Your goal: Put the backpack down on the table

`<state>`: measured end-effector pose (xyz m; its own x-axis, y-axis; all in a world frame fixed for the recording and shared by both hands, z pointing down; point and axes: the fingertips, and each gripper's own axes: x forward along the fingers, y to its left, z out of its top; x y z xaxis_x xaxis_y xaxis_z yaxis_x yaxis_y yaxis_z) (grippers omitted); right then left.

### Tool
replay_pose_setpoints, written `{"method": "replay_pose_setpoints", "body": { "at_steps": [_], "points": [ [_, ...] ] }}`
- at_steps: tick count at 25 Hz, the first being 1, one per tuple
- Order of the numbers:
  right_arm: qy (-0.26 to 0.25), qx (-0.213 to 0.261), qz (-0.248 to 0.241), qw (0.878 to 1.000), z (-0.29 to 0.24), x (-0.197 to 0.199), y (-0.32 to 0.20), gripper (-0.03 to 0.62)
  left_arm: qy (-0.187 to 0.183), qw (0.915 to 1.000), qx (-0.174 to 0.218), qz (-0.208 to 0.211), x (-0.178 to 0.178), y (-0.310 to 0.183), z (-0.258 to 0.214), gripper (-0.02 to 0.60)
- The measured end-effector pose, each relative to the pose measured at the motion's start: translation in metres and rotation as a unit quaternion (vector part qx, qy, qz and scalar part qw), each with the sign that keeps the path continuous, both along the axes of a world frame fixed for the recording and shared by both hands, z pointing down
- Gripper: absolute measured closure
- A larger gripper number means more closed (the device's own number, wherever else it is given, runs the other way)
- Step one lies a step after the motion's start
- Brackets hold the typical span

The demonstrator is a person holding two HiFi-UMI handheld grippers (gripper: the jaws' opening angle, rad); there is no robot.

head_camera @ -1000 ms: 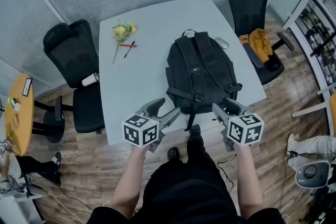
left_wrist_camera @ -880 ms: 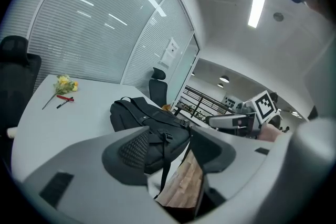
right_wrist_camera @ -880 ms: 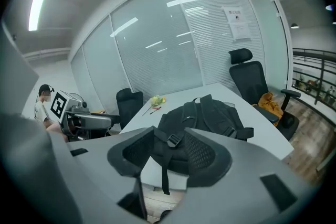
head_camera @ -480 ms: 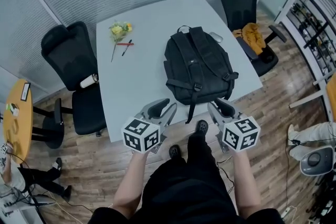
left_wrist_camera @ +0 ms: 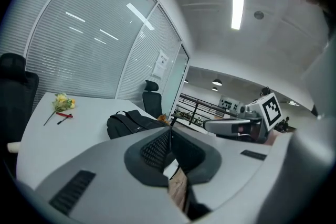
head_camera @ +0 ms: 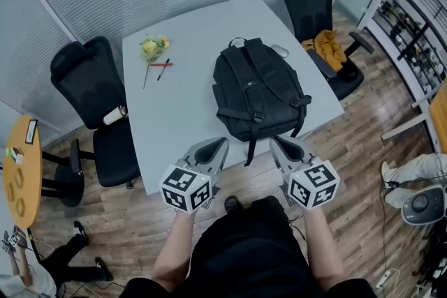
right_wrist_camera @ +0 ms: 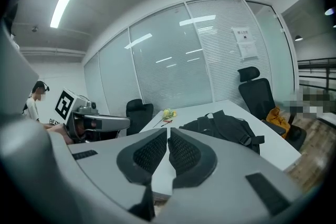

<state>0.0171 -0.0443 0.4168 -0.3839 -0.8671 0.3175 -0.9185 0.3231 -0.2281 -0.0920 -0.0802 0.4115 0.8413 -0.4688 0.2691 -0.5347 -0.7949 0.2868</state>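
Task thing: A black fabric backpack [head_camera: 257,91] is laid flat on the pale grey table [head_camera: 174,122], strap side up. Its bottom end is near the table's near edge and its top is toward the far edge. It is judged to be already set down.
Left gripper: The left gripper [head_camera: 218,146] is held off the near table edge, apart from the backpack. Its jaws are clenched together with nothing between them.
Right gripper: The right gripper [head_camera: 278,146] is held beside it, also clear of the backpack. Its jaws are brought together and are empty.
Handling: A soft body is expected, one that sags and folds when lifted. The weight cannot be told. The woven cloth is judged neither slippery nor fragile.
Hold points: The top carry loop [head_camera: 237,42] and the padded shoulder straps [head_camera: 269,73] are judged the soundest places to be gripped. The loose webbing strap [head_camera: 248,150] hanging over the near edge is better left alone, since only a drag would be got from it.
Writing on backpack: A small pale mark [head_camera: 253,85] is seen between the straps, too small to be read. No brand can be made out.
Other writing: A white paper notice [right_wrist_camera: 245,42] is fixed to the glass wall, and its print cannot be read.
Nearby: A bunch of yellow flowers [head_camera: 150,47] and a red pen [head_camera: 159,64] are left well apart from the backpack. A white computer mouse [head_camera: 281,51] lies just beside its far right corner.
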Motion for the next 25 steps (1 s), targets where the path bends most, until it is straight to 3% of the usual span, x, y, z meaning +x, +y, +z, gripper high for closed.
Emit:
{"method": "replay_pose_setpoints", "body": {
  "at_steps": [13, 25],
  "points": [
    [0.013, 0.003, -0.022, 1.0, -0.002, -0.011, 0.001, 0.585, -0.012, 0.9998, 0.014, 0.011, 0.008, 0.002, -0.002, 0.581],
    [0.012, -0.003, -0.013, 1.0, 0.002, -0.004, 0.005, 0.586, -0.026, 0.9995, 0.009, 0.013, 0.008, 0.007, 0.006, 0.581]
  ]
}}
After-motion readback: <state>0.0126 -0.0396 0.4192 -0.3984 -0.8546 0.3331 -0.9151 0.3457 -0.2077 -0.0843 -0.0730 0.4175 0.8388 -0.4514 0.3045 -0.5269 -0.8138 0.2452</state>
